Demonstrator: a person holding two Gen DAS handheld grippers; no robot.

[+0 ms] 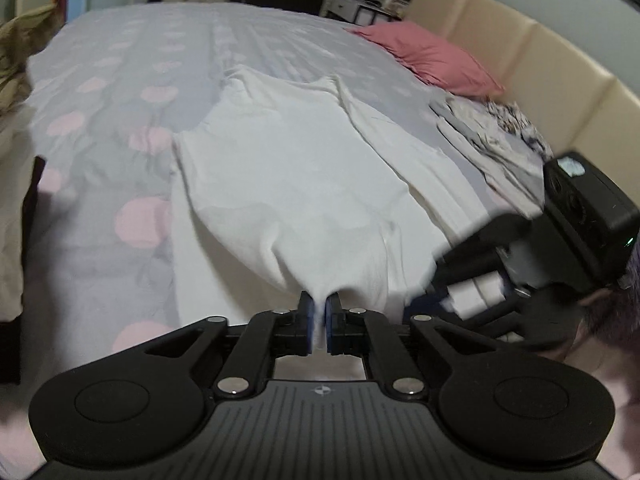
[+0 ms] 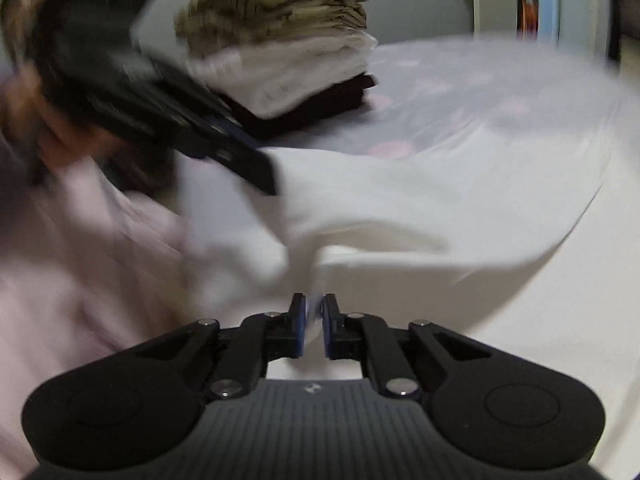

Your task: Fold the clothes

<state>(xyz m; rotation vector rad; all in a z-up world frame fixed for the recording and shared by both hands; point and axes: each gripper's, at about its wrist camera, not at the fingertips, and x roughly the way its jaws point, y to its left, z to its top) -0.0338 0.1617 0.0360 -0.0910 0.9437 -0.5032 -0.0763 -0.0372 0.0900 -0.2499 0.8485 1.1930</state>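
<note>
A white garment (image 1: pixel 288 168) lies spread on the bed, its near edge lifted. My left gripper (image 1: pixel 319 312) is shut on that near edge, the cloth bunched between the blue pads. In the right wrist view the same white garment (image 2: pixel 400 196) stretches across, and my right gripper (image 2: pixel 314 312) is shut on another part of its edge. The left gripper (image 2: pixel 248 160) also shows there, blurred, at upper left, gripping the cloth. In the left wrist view the right gripper (image 1: pixel 472 292) shows at the right with its camera block.
The bed (image 1: pixel 120 80) has a pale cover with pink dots. A pink pillow (image 1: pixel 432 56) and a heap of unfolded clothes (image 1: pixel 492 140) lie by the beige headboard (image 1: pixel 520 52). A stack of folded clothes (image 2: pixel 288 48) sits on the bed. A pink sleeve (image 2: pixel 80 248) is at left.
</note>
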